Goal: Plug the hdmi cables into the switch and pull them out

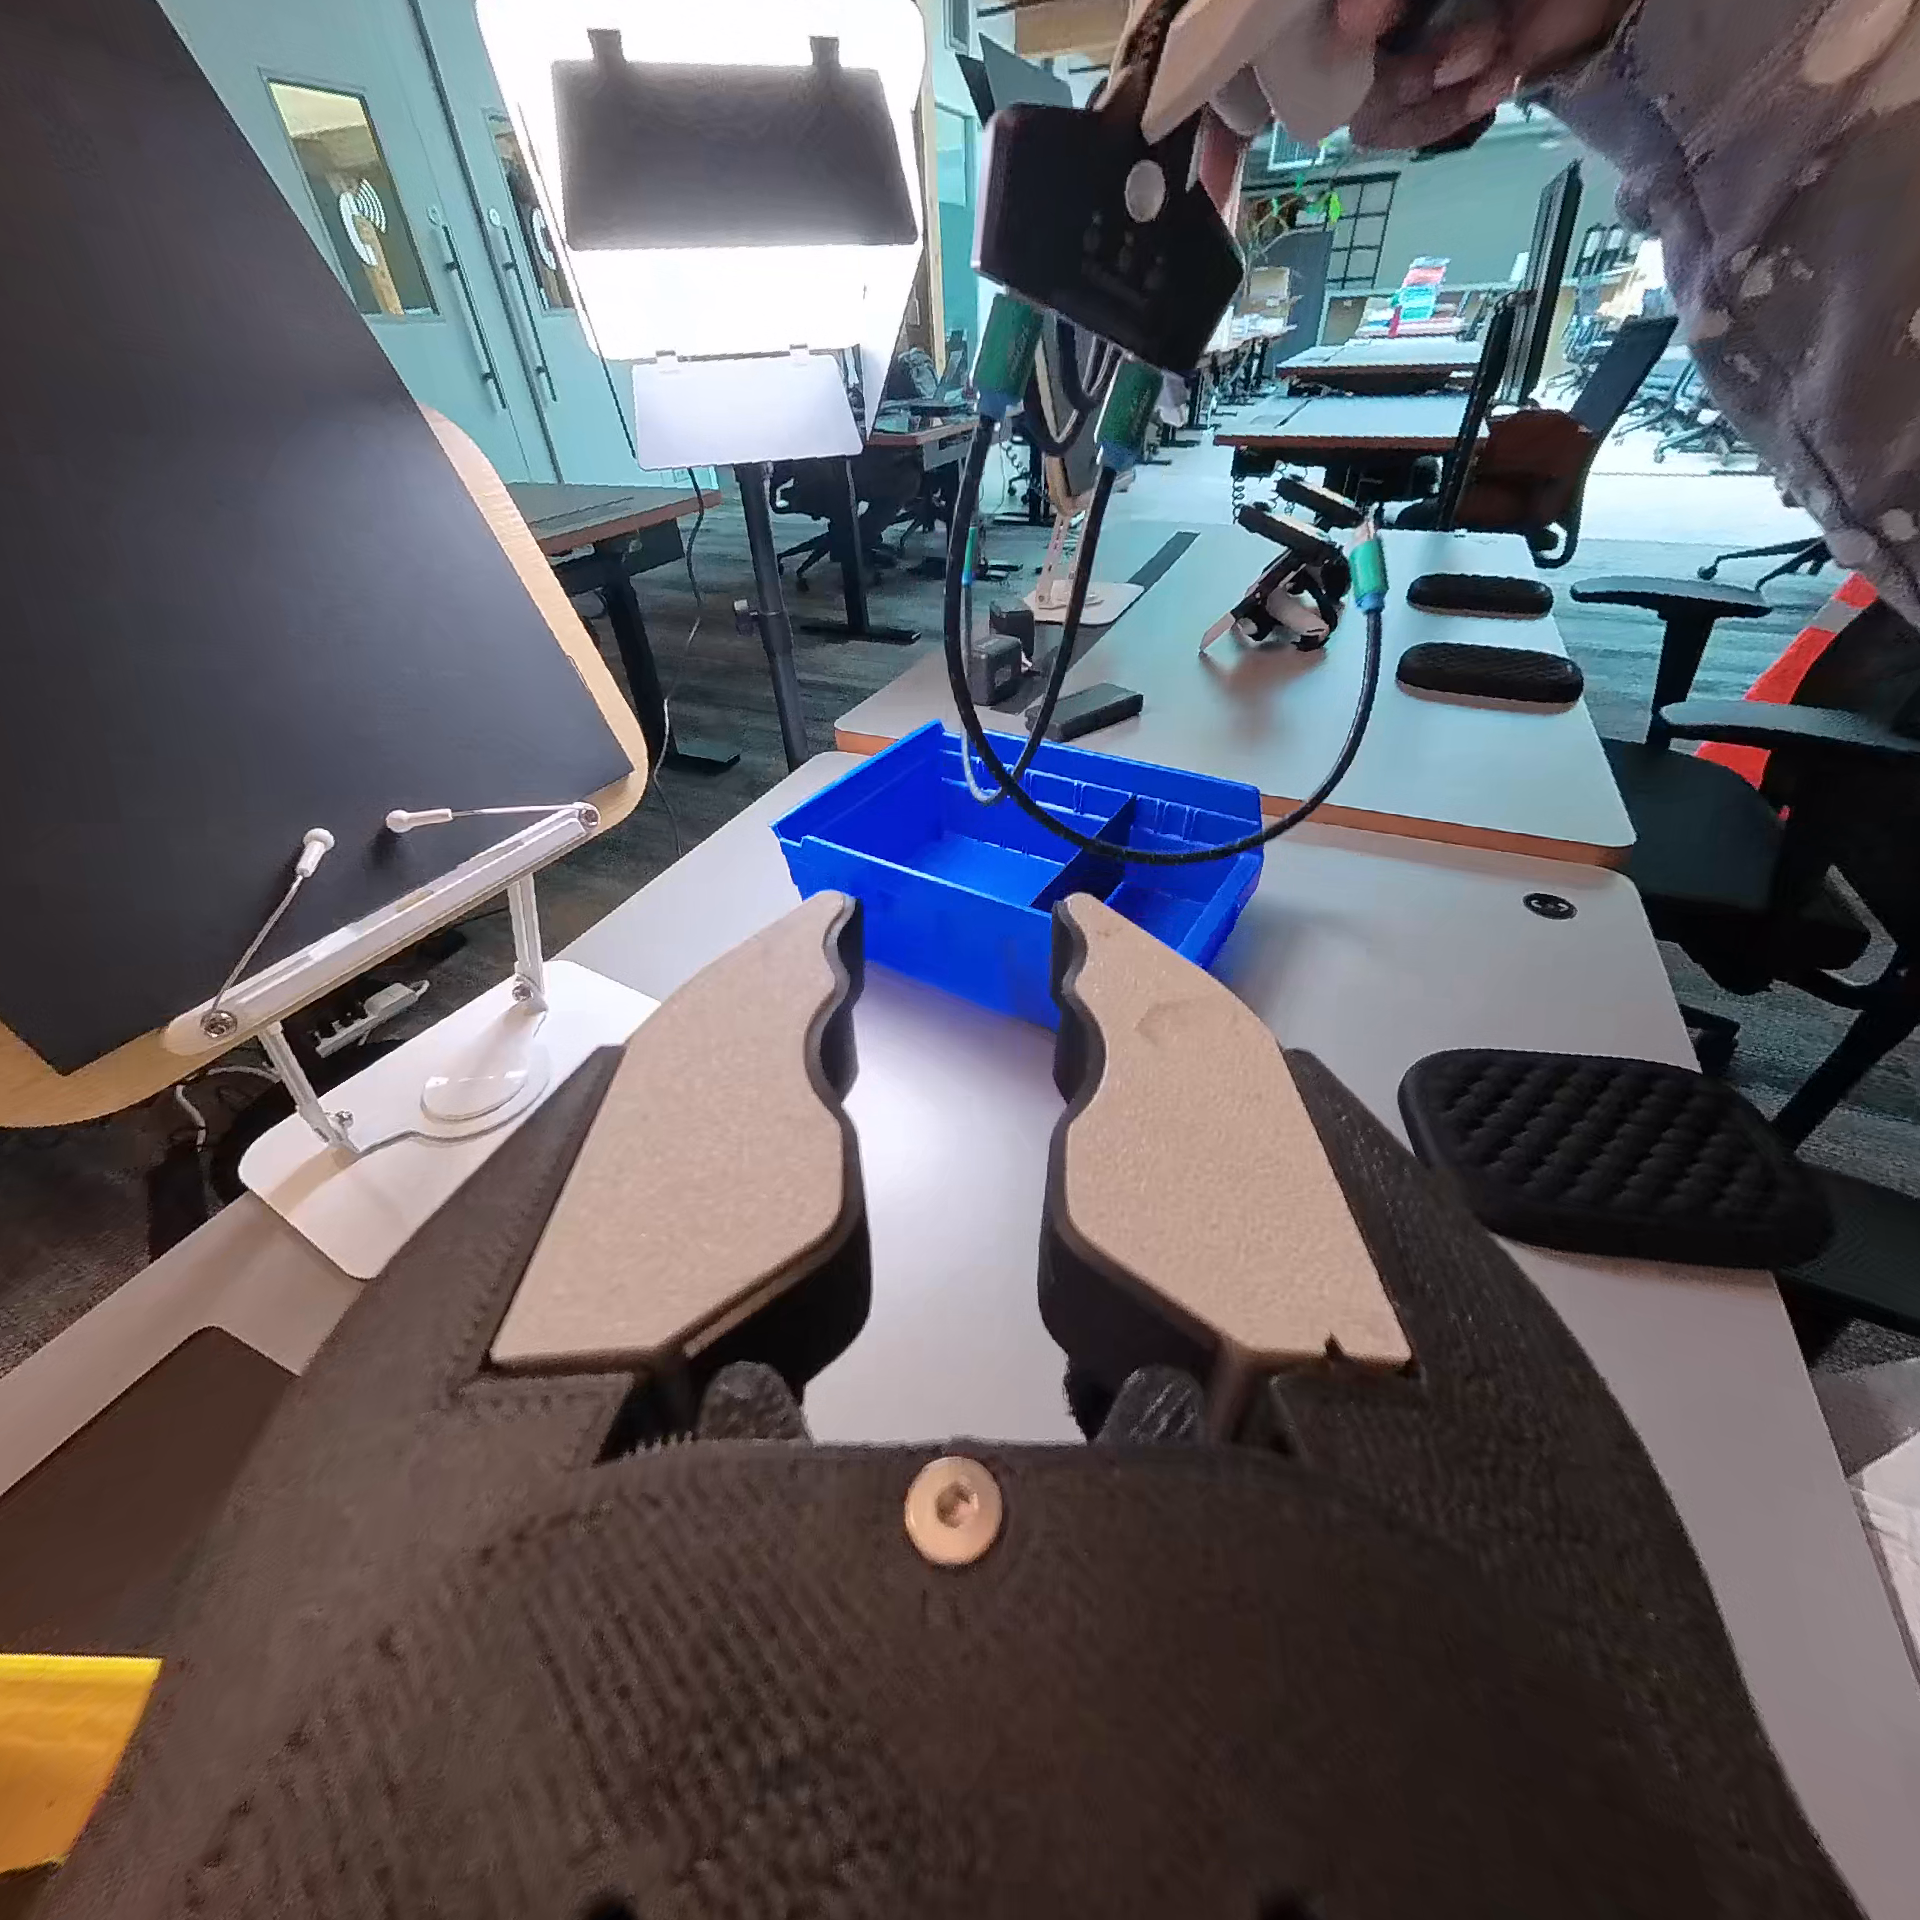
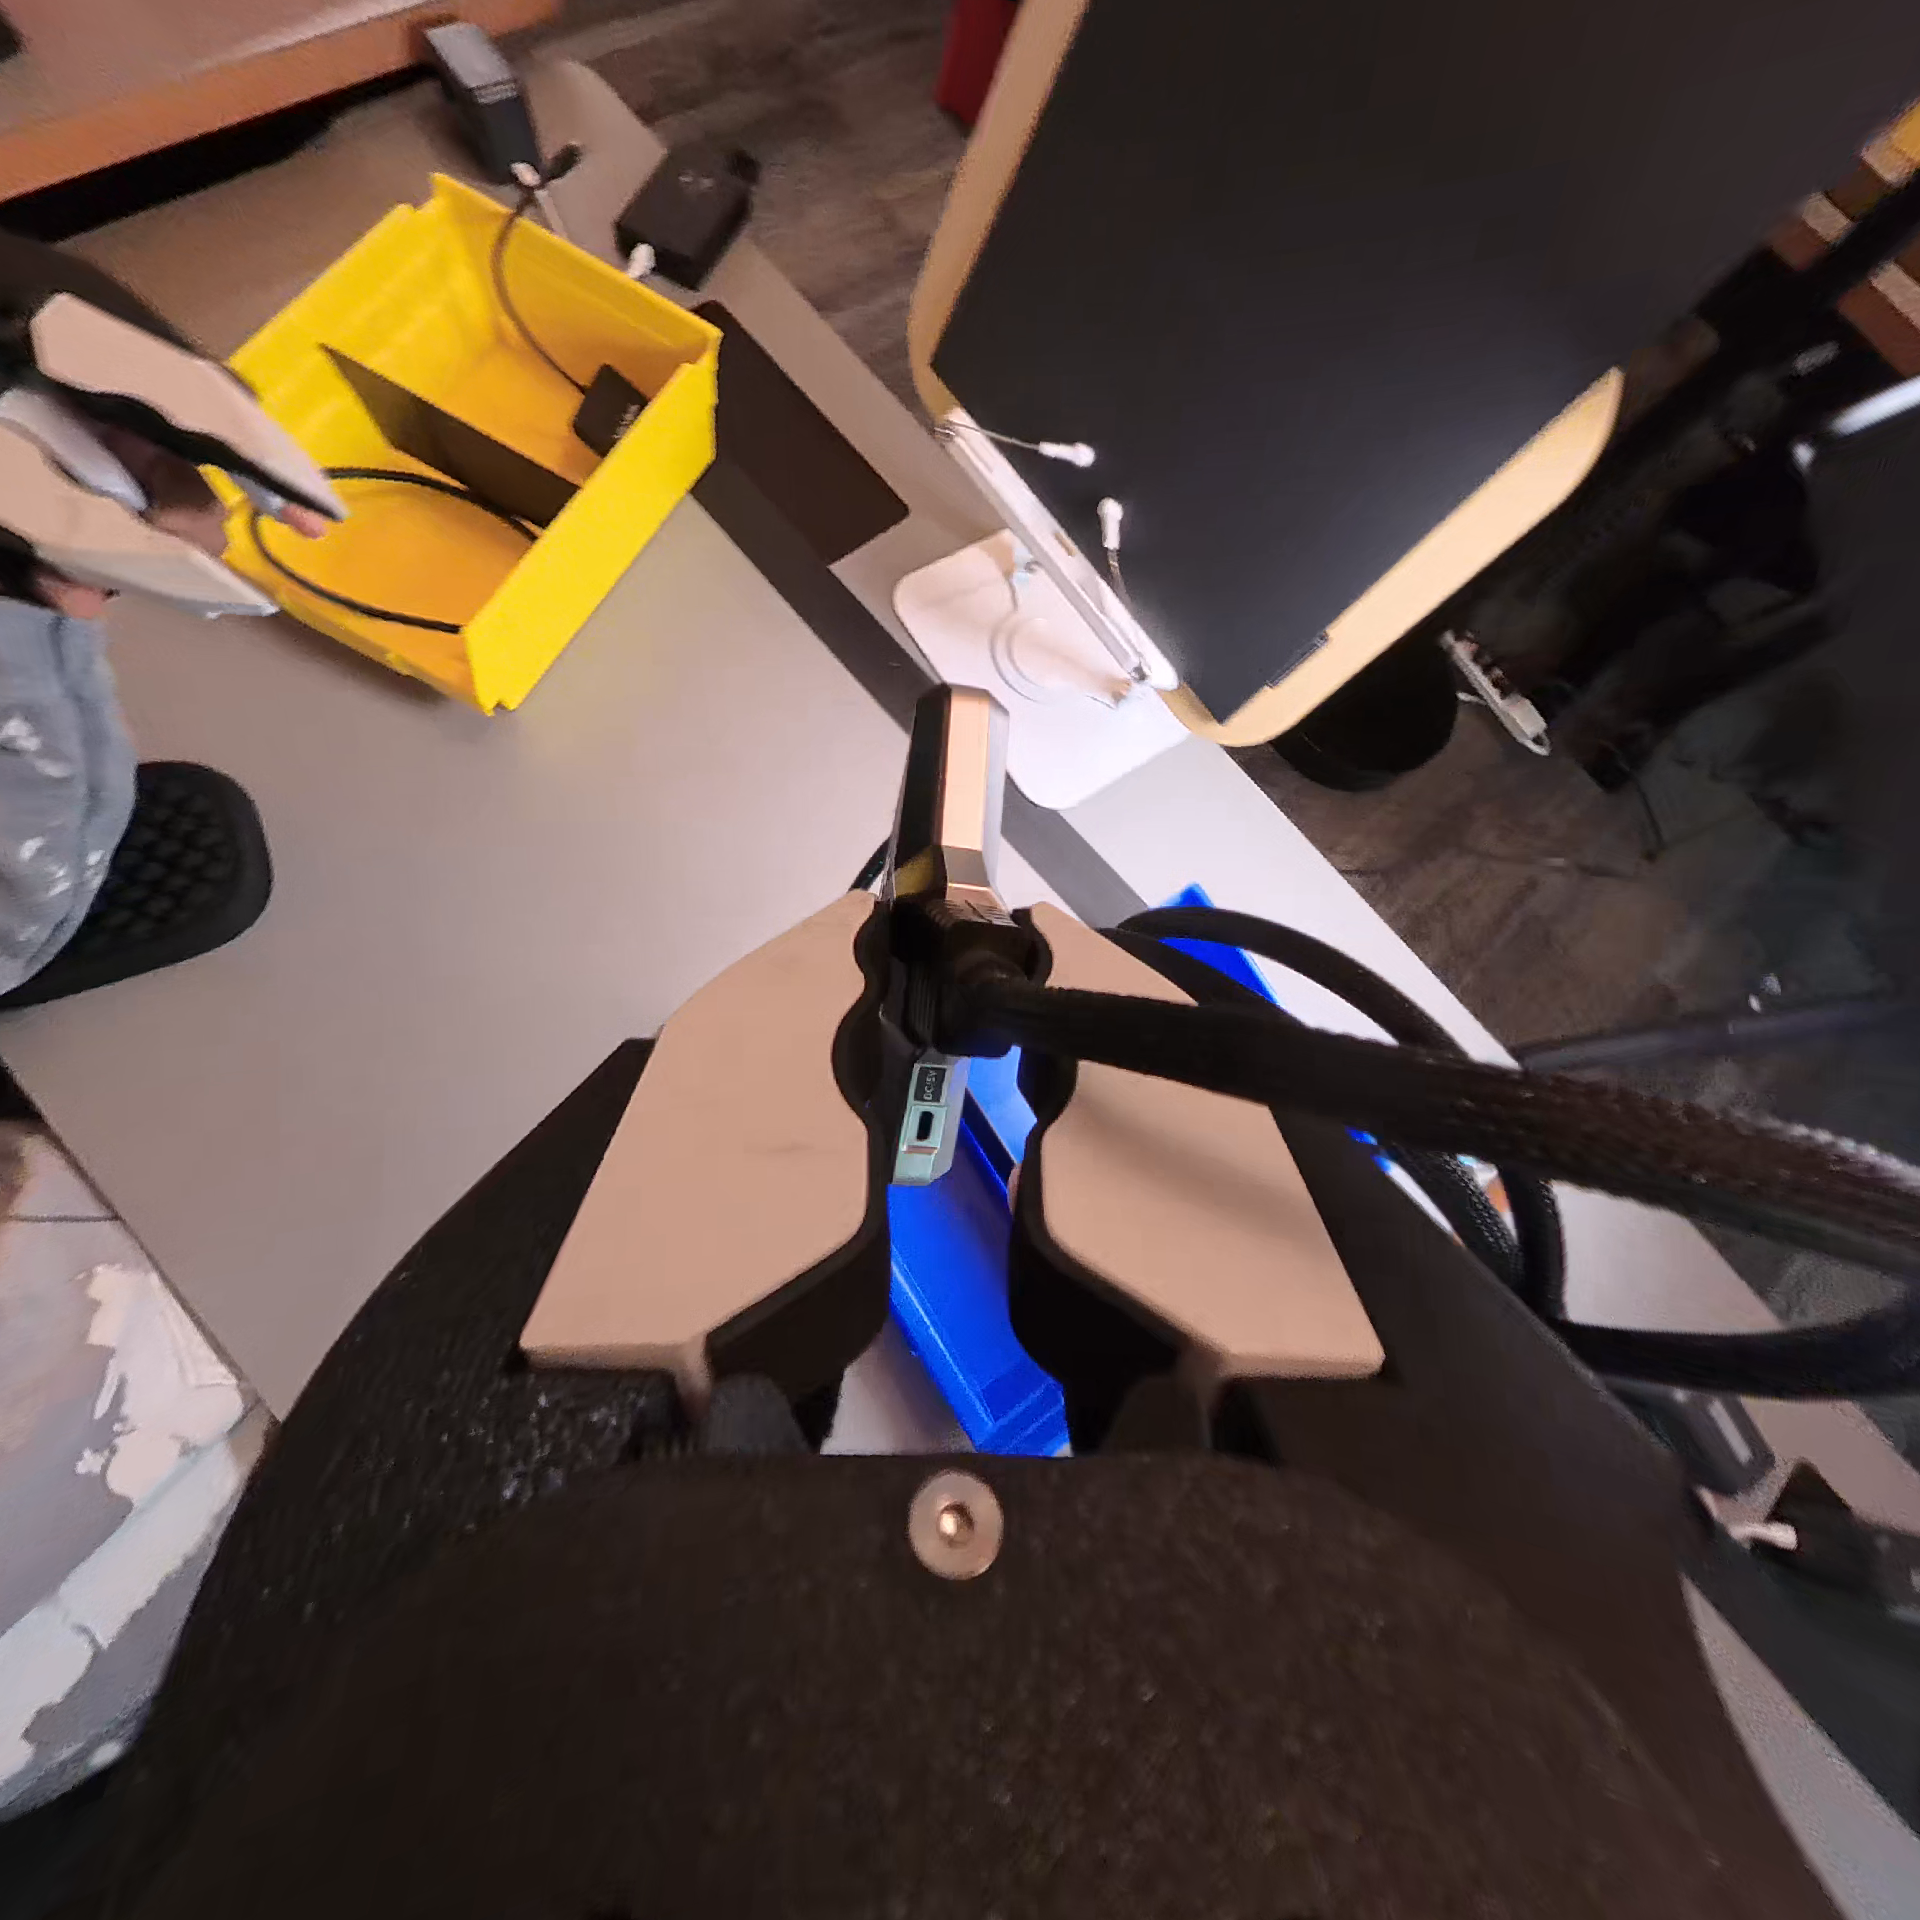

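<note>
The left gripper (image 1: 956, 997) hangs low over a grey table (image 1: 1403, 987), fingers spread w/ a clear gap and nothing between them. Just ahead of its tips sits a blue bin (image 1: 997, 862) w/ a dark divider inside. High above and ahead, slightly to the right, the right gripper (image 1: 1195, 114) clamps a black HDMI switch (image 1: 1107, 234) in mid-air, tilted; two green-shelled plugs (image 1: 1006, 348) are seated in its lower edge and their black cables (image 1: 1049, 665) droop in loops down toward the bin, while a third green plug (image 1: 1369, 577) dangles free on the far right end of one loop. From the right wrist view, the right gripper (image 2: 951, 961) is closed narrow on the switch (image 2: 956, 790), its silver-and-black body poking out past the fingertips, w/ a thick braided black cable (image 2: 1403, 1081) plugged in at the tips and sweeping off to the right. A small port shows on the switch's edge between the fingers. Below the fingers lies the blue bin (image 2: 977, 1309). Far ahead to the left, a yellow bin (image 2: 592, 509) holds a black adapter and a thin cable; the left gripper (image 2: 260, 520) shows beside it, at the frame's left edge. A dark board (image 1: 239, 520) on a white stand is left of the left gripper.
</note>
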`<state>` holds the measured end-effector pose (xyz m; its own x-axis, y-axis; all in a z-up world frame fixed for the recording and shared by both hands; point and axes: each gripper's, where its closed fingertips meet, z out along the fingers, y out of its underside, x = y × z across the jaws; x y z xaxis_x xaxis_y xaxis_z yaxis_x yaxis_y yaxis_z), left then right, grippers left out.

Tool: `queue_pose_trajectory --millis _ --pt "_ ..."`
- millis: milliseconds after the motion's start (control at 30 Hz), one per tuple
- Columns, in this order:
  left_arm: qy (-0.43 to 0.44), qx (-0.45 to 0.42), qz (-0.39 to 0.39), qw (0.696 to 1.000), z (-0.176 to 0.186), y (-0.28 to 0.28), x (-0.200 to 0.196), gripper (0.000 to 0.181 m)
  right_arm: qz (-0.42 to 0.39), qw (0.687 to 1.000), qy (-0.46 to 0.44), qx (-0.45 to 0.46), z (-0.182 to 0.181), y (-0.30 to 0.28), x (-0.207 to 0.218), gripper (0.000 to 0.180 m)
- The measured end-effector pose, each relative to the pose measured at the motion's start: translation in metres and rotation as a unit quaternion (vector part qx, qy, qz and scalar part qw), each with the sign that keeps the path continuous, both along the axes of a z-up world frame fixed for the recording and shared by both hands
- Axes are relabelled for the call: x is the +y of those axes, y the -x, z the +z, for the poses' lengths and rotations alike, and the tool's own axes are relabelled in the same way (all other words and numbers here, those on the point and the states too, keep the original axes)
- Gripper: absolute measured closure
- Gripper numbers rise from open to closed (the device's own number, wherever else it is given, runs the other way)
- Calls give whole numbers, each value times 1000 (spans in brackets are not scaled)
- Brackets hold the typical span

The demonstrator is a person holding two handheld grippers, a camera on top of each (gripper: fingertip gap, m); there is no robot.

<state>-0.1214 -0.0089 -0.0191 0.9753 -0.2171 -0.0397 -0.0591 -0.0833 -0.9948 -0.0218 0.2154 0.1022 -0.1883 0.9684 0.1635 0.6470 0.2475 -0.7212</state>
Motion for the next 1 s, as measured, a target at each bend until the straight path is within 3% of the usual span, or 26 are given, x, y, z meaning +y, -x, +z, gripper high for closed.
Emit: queue_pose_trajectory --millis 167,467,567,733,833,1000 --pt "10 1 0 1000 -6 -1 5 147 -61 998 -1 -30 -35 9 48 158" --pt "50 8 11 999 -28 4 19 149 -70 996 17 -46 -106 51 123 157" --pt "65 7 15 998 -38 8 24 149 -51 997 34 -36 -108 59 135 157" --pt "87 -2 14 996 -53 14 33 150 7 1000 -21 -11 -122 66 141 156" --pt "101 -4 14 995 -62 14 38 150 30 997 -65 -14 -150 67 138 155" --pt "120 0 18 993 -73 15 43 150 0 996 -24 -87 -220 50 128 156"
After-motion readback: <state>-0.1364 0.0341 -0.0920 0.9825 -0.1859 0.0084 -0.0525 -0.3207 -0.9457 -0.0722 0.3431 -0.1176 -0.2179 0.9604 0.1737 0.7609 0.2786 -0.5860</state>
